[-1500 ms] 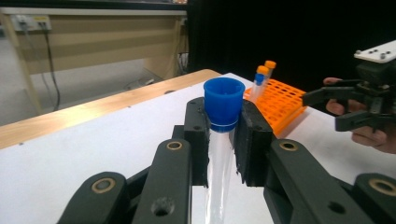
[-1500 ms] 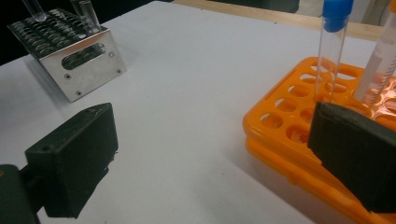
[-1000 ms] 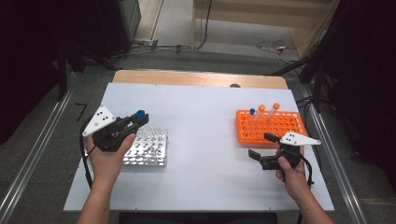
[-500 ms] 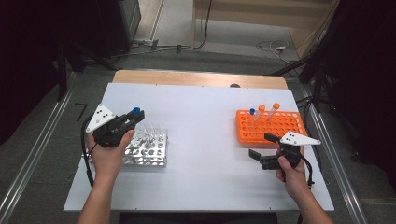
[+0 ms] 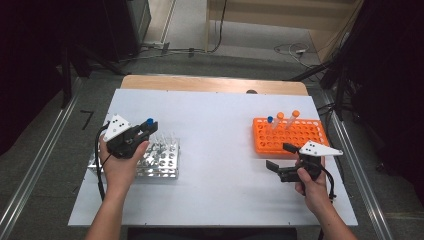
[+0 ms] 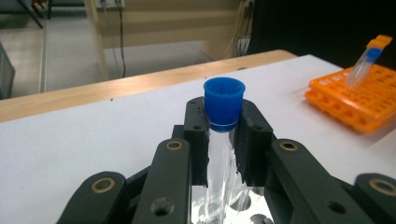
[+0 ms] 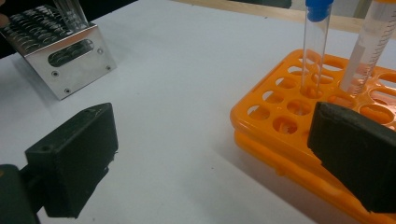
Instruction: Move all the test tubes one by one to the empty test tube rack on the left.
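My left gripper (image 5: 142,131) has drifted slightly leftward over the shiny metal tube rack (image 5: 162,162) since a second ago, jaws clamped on the clear blue-capped test tube (image 6: 223,121). Its own view shows the tube's foot seemingly just above the rack holes, hard to judge from above. My right gripper (image 5: 280,157) hasn't moved, jaws wide apart beside the orange plastic rack (image 7: 299,116) on the white table (image 5: 220,125).

The table (image 5: 220,120) is lit evenly from above; soft shadows are cast. Its surroundings are left dark. Near jaws are blurred in both gripper views.
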